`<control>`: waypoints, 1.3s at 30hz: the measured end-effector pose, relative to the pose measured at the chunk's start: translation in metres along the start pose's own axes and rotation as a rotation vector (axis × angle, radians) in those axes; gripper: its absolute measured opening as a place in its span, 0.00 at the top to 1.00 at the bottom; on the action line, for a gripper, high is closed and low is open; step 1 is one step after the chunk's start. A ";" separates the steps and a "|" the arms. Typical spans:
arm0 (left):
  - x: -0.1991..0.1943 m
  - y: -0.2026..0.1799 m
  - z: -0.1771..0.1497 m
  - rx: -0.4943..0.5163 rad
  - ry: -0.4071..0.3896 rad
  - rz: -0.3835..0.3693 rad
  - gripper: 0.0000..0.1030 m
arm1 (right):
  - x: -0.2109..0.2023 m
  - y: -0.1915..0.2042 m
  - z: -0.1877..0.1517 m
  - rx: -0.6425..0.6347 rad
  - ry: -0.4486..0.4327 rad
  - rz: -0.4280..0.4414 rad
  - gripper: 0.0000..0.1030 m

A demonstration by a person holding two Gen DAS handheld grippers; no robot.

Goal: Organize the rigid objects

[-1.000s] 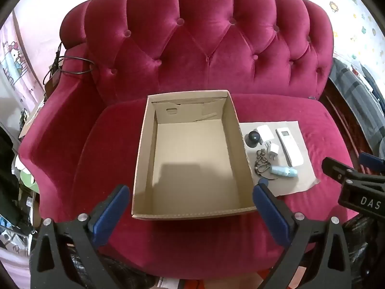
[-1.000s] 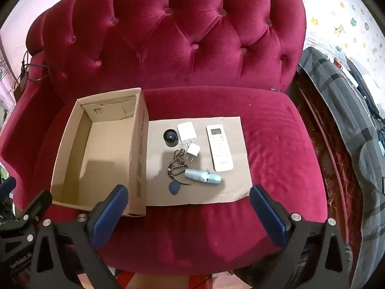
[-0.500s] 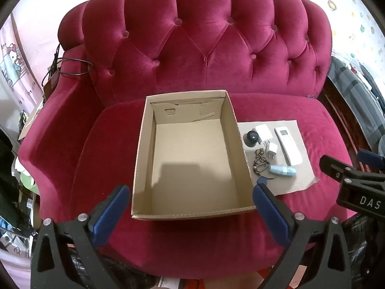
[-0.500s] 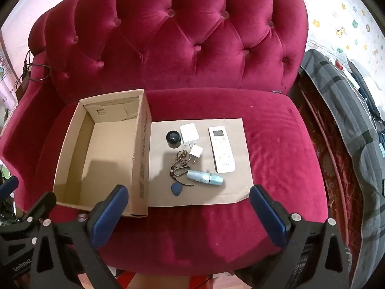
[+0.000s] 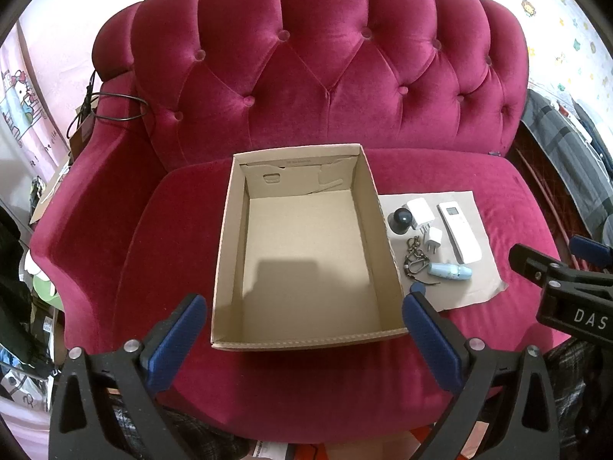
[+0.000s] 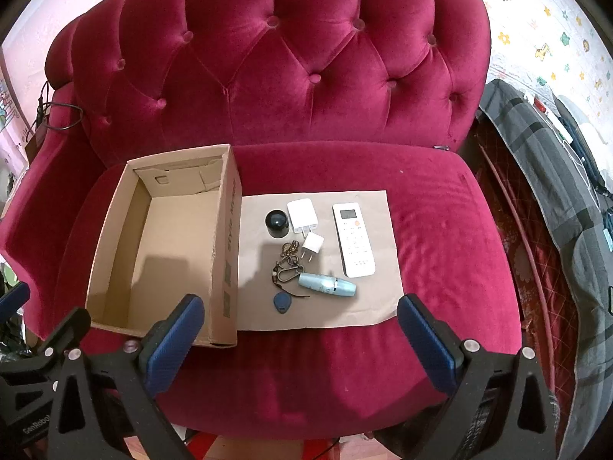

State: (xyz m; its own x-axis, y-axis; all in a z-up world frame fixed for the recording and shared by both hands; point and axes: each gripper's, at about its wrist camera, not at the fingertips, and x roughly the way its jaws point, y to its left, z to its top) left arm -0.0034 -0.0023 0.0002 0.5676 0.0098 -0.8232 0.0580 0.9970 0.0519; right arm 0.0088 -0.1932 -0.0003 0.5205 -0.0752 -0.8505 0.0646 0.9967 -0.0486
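An open, empty cardboard box (image 5: pixel 306 329) (image 6: pixel 230 253) sits on the red sofa seat. Right of it, a brown paper sheet (image 6: pixel 367 306) holds a white remote (image 6: pixel 353 239) (image 5: pixel 459 232), a large white charger (image 6: pixel 302 214), a small white plug (image 6: pixel 312 247), a black round object (image 6: pixel 276 222), a key chain with a blue tag (image 6: pixel 288 272) and a light-blue cylinder (image 6: pixel 326 285) (image 5: pixel 449 271). My left gripper (image 5: pixel 304 329) is open in front of the box. My right gripper (image 6: pixel 300 329) is open in front of the sheet. Both are empty.
The tufted red sofa back (image 6: pixel 283 76) rises behind. A black cable (image 5: pixel 111 107) lies on the left armrest. Grey plaid cloth (image 6: pixel 555 176) hangs to the right of the sofa. The right gripper shows at the right edge of the left wrist view (image 5: pixel 563 287).
Both views have shifted slightly; the right gripper has drifted a little left and closer to the sheet. No object has moved.
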 end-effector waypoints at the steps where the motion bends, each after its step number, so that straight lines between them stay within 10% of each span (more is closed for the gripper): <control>1: 0.000 0.000 0.000 0.001 0.001 0.000 0.00 | 0.000 0.000 0.000 0.001 0.000 0.001 0.00; 39: 0.012 0.010 0.002 -0.026 0.022 -0.010 0.00 | 0.000 0.000 -0.001 0.002 -0.002 0.003 0.00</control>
State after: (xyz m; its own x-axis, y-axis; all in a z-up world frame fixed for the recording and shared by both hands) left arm 0.0055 0.0079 -0.0076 0.5493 0.0013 -0.8356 0.0419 0.9987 0.0292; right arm 0.0079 -0.1935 -0.0012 0.5221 -0.0719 -0.8499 0.0645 0.9969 -0.0447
